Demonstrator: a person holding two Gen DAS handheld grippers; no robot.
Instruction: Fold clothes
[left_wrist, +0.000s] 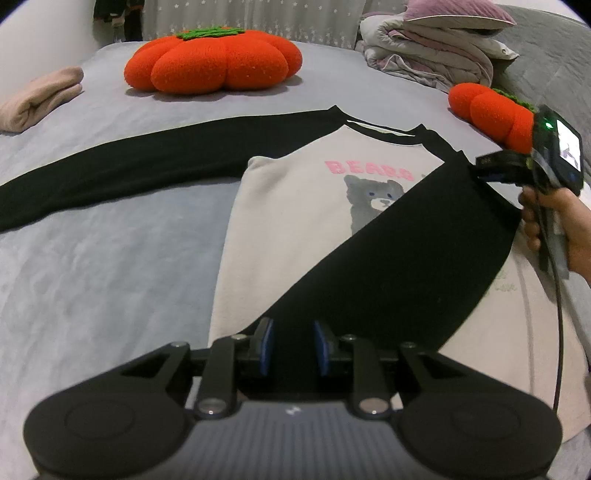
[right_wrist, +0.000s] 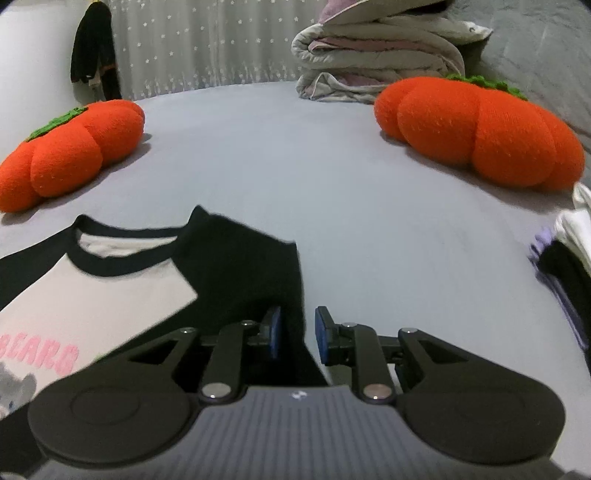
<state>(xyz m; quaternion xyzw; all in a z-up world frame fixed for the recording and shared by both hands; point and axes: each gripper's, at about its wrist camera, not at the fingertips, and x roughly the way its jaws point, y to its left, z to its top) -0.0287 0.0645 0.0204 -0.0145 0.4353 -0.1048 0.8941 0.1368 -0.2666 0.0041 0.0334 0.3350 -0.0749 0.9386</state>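
1. The raglan shirt (left_wrist: 295, 229) lies face up on the grey bed (left_wrist: 110, 258), bear print showing; its right black sleeve (left_wrist: 388, 266) is already folded slantwise across the chest, while the left black sleeve (left_wrist: 110, 173) lies stretched out flat
2. The left gripper (left_wrist: 293, 345) sits low at the cuff end of the folded sleeve with its jaws a little apart and nothing pinched between the blue pads (left_wrist: 266, 343)
3. The right gripper (right_wrist: 297, 332) hovers at the shoulder fold, jaws likewise slightly parted; the sleeve's edge runs up between them, but the pads do not seem to press on it
4. Judging by this, the folded sleeve has been laid down and the outstretched one is next
5. To do it well: take that sleeve near its cuff, bring it across to mirror the first, and keep the shoulder crease parallel to the body's side
6. Avoid dragging the folded sleeve out of place while crossing over it
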